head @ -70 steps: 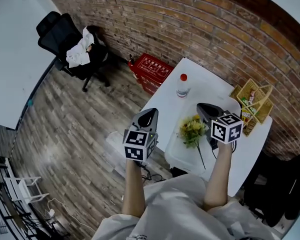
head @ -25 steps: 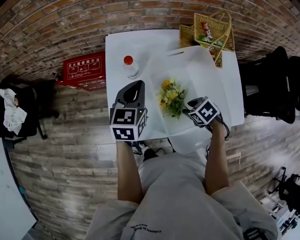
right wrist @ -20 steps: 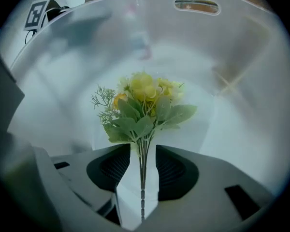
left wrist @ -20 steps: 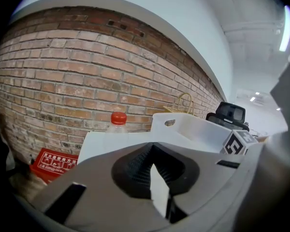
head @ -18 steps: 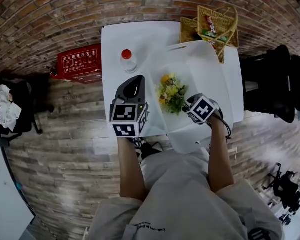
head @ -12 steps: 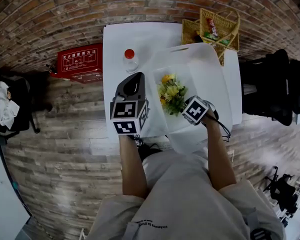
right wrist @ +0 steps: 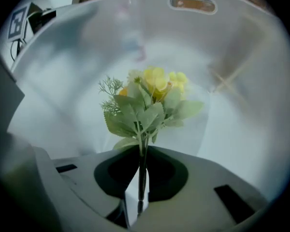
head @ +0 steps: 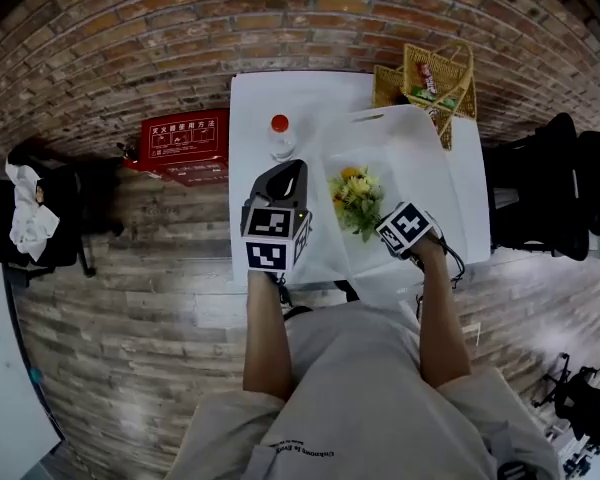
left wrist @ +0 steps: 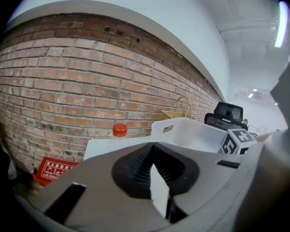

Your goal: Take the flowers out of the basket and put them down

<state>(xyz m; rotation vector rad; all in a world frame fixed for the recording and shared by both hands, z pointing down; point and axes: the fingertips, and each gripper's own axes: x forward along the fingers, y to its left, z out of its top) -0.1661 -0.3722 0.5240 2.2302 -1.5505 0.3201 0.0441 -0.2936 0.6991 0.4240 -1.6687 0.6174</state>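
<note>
Okay, my R gripper points steeply down into the white plastic basket. Its jaws have just been closing and now pinch the thin stems of the flower bunch, yellow blooms w/ green leaves. The bunch is inside the basket, toward the side nearest me. My L gripper hovers beside the basket, over the white table, jaws together w/ nothing btwn them. A red-capped bottle stands just ahead of it.

Open above — white basket walls ringing flowers, bottle at left
</note>
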